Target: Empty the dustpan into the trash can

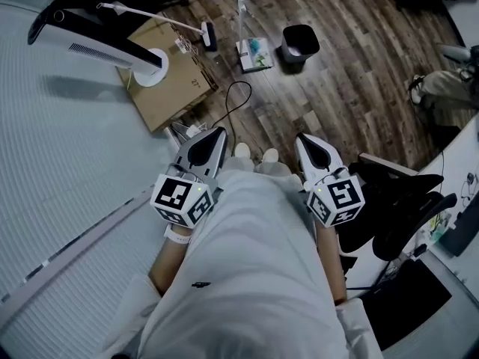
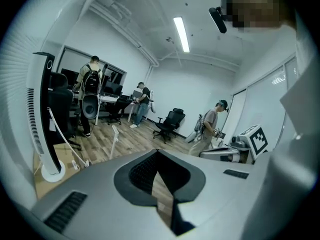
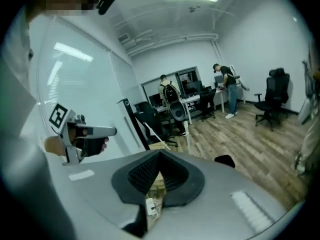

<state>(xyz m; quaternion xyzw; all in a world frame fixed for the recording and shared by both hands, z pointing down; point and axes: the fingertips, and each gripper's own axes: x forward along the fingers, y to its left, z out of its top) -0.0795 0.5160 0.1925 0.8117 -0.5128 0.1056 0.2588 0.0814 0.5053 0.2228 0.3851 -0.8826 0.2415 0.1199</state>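
White plastic forms the long-handled dustpan [image 1: 254, 54], which is seen standing on the wooden floor [image 1: 352, 81] with its handle upright; something teal can be made out in its pan. The black trash can [image 1: 300, 43] is set just beside it, to its right in the head view, apart from it. To the other side a white broom [image 1: 153, 16] is laid at a slant, with its dark head [image 1: 209, 36] near the dustpan, and its handle crosses above a flat sheet of brown cardboard [image 1: 168, 81]. A black cable [image 1: 238, 96] is looped on the floor between the dustpan and the person.

Both tools are held low and close to the person's body, well apart from the dustpan. The jaws of the left gripper [image 1: 213, 137] are pressed together, and nothing is pinched between them. The jaws of the right gripper [image 1: 305, 140] are likewise pressed together and hold nothing. A white tower fan [image 1: 97, 45] is seen on the pale carpet at the left, and a black office chair [image 1: 404, 208] at the right.
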